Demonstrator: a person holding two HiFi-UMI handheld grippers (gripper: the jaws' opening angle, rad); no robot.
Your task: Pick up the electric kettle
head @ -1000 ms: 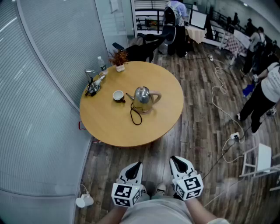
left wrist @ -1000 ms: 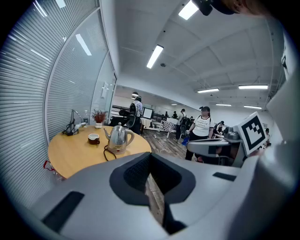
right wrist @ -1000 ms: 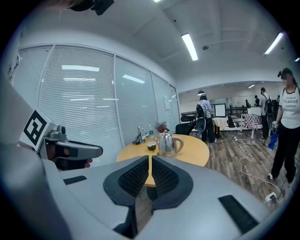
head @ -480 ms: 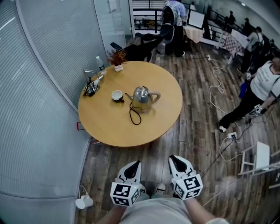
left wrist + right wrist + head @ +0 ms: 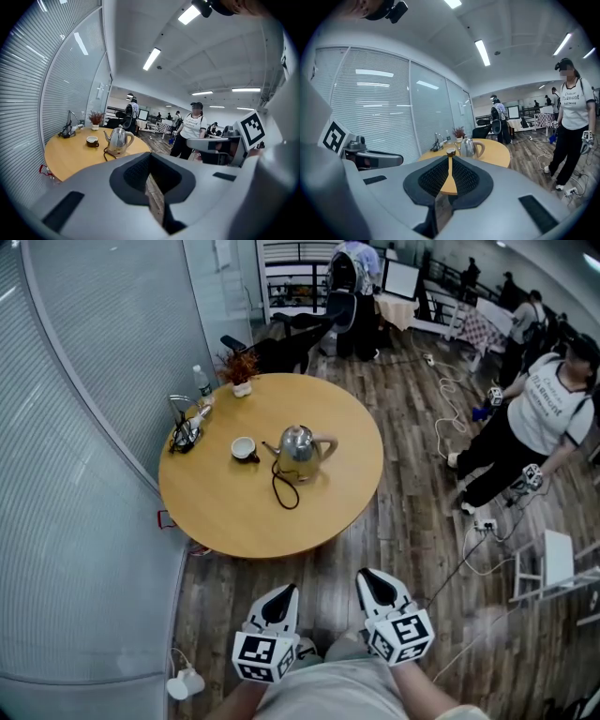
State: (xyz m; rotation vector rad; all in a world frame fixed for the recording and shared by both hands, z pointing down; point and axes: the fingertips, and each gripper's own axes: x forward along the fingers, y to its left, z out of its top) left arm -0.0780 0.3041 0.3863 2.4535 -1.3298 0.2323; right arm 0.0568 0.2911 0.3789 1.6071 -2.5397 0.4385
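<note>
A shiny steel electric kettle [image 5: 298,447] with a curved handle stands near the middle of the round wooden table [image 5: 234,512]; its black cord [image 5: 281,491] loops toward the near edge. The kettle also shows far ahead in the left gripper view [image 5: 118,140] and the right gripper view [image 5: 468,148]. My left gripper [image 5: 286,594] and right gripper [image 5: 367,579] are held low, close to my body, well short of the table. Both point toward it. Each is shut with nothing between its jaws [image 5: 150,157] [image 5: 450,159].
A cup [image 5: 243,448] sits left of the kettle. A wire rack [image 5: 180,432], a bottle [image 5: 199,381] and a potted plant [image 5: 240,367] line the table's far left. A person in a white T-shirt [image 5: 534,418] stands right, near floor cables [image 5: 459,418]. Blinds cover the left wall.
The person in the white T-shirt has walked into view at the right. The table has slid slightly left in the head view. Both grippers stay shut and low.
</note>
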